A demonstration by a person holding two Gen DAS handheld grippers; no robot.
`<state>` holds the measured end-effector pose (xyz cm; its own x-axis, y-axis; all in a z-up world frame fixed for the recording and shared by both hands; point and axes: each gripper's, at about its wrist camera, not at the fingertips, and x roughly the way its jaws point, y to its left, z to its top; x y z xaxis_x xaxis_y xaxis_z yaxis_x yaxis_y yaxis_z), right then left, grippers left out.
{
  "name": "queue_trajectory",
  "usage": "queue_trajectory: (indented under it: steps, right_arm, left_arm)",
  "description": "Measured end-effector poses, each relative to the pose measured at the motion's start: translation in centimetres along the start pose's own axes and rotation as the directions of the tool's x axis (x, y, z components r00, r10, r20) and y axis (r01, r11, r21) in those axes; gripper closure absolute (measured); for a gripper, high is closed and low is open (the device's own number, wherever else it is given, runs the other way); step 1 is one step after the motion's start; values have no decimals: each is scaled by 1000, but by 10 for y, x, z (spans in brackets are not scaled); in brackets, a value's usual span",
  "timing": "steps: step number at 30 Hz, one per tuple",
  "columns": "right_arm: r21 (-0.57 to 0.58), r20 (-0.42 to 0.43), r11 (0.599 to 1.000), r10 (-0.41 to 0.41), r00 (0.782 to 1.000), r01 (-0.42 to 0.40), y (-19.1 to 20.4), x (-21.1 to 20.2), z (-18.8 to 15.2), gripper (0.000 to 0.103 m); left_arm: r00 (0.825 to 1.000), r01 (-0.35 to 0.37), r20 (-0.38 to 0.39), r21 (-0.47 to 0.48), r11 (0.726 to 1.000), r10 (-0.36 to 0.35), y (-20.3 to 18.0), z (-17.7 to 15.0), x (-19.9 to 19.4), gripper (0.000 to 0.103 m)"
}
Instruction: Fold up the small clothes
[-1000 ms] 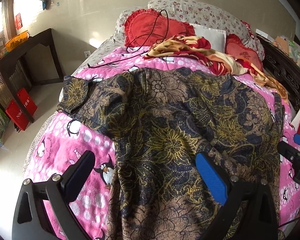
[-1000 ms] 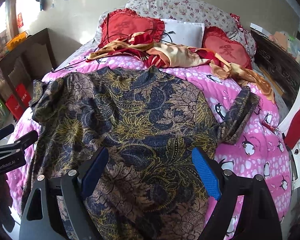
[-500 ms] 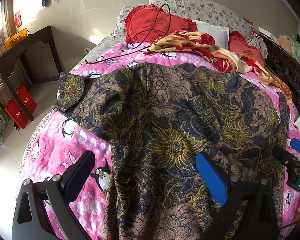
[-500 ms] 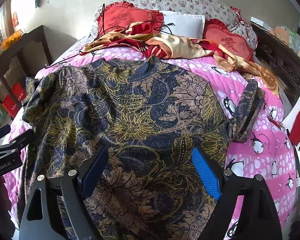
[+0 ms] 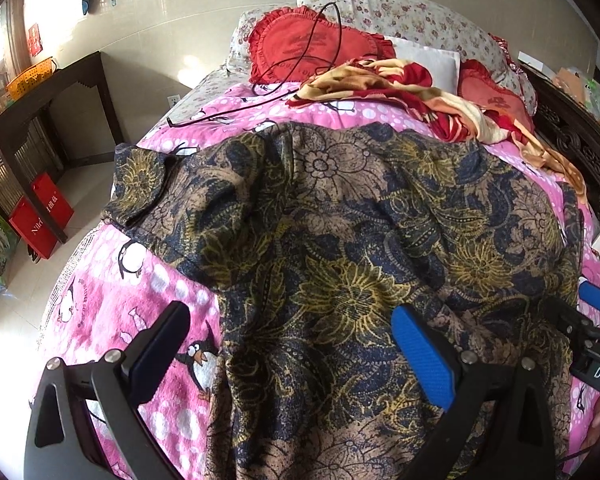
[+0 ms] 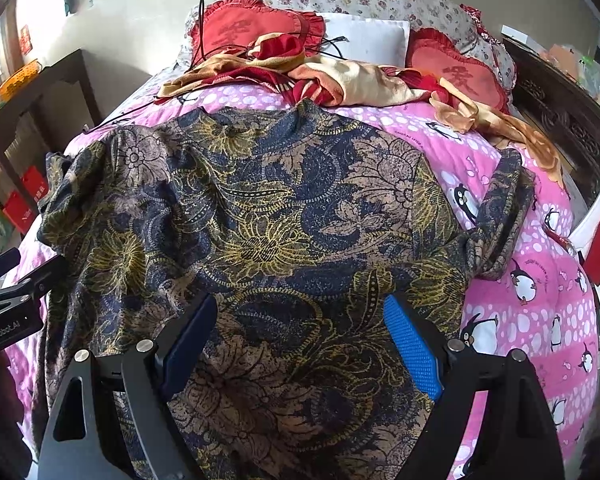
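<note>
my left gripper (image 5: 288,344) and right gripper (image 6: 300,340) gape wide over the floral shirt (image 6: 260,240); grabbing the pink penguin quilt (image 6: 532,280) underneath could drag everything.

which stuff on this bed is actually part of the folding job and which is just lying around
Part of the job:
- patterned shirt, spread flat on the pink penguin blanket
- left hand-held gripper, open
- right hand-held gripper, open

Just lying about:
- red and gold cloth
- heart cushions
- white pillow
- black cable
</note>
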<state>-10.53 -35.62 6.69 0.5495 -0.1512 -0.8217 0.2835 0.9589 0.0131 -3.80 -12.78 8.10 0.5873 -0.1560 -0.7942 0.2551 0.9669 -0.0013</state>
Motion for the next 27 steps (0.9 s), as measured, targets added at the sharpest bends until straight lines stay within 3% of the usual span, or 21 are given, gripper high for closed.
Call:
queue_trajectory:
  steps: [27]
  right_arm:
    - [-14,-25,1000,25,999,-25,19,23,4,17]
  left_arm:
    - [1000,-9,-30,-40,999,7,20,4,20,1]
